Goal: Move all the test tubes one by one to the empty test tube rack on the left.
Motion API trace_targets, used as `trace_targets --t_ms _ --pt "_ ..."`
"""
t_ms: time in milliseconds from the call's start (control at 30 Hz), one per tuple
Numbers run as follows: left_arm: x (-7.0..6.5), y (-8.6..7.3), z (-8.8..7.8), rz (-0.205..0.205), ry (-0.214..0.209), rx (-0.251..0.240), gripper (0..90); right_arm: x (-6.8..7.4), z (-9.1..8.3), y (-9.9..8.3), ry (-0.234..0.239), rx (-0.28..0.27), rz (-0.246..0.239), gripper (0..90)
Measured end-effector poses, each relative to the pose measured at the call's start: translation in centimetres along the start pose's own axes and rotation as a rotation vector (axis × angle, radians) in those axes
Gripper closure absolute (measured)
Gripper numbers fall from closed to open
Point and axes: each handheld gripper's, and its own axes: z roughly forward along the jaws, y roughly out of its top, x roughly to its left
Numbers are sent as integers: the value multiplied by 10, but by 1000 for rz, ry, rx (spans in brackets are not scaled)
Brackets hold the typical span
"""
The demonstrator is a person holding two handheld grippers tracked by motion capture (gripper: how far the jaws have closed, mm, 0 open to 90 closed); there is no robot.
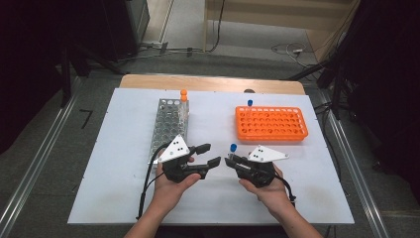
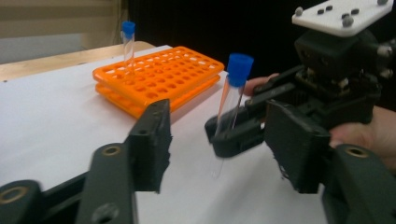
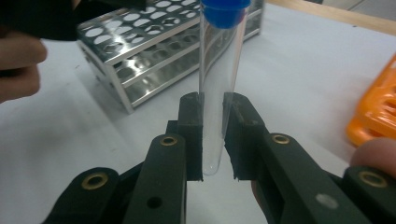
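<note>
White board (image 1: 124,188) covers the table in the high view, with grey floor and dark equipment around it. A metal rack (image 1: 168,124) stands left of centre, an orange-capped tube (image 1: 183,95) upright at its far end. An orange rack (image 1: 270,123) lies to the right, a blue-capped tube (image 1: 250,103) standing at its far edge. Near the person's side, the left gripper (image 1: 209,154) and the right gripper (image 1: 229,161) point at each other, tips close but apart. The left one's jaws stand spread with nothing between them. The right gripper holds a clear test tube (image 1: 233,148), its blue cap rising above the tips.

Seen from the left gripper view, its own two black jaws stand apart on either side of the frame, no thing between the pads. Beyond them the right gripper (image 2: 224,135) comes in from the right, pinching the test tube (image 2: 232,100) roughly upright, slightly tilted, above the white surface. Behind it sits the orange rack (image 2: 159,74) with its one blue-capped tube (image 2: 128,42).

From the right gripper view, the right gripper (image 3: 213,135) has both pads pressed on the lower part of the test tube (image 3: 218,70), which stands upright between them, rounded bottom just below the pads, blue cap at the top edge. The metal rack (image 3: 154,51) lies behind to the left, a corner of the orange rack (image 3: 376,116) to the right.
</note>
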Motion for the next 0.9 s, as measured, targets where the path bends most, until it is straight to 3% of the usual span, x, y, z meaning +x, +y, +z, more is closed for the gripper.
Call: trace_targets --t_ms 333,467,667,900 --pt "-8 4 25 50 -42 63 637 14 5 4 52 -6 -33 752" --pt "-10 6 31 68 -26 69 736 15 5 4 58 -6 -41 752" --pt "-7 12 33 56 -19 54 768 8 2 4 58 -19 -25 735" --pt "7 22 26 40 23 26 768 -9 -5 2 65 -28 1 582"
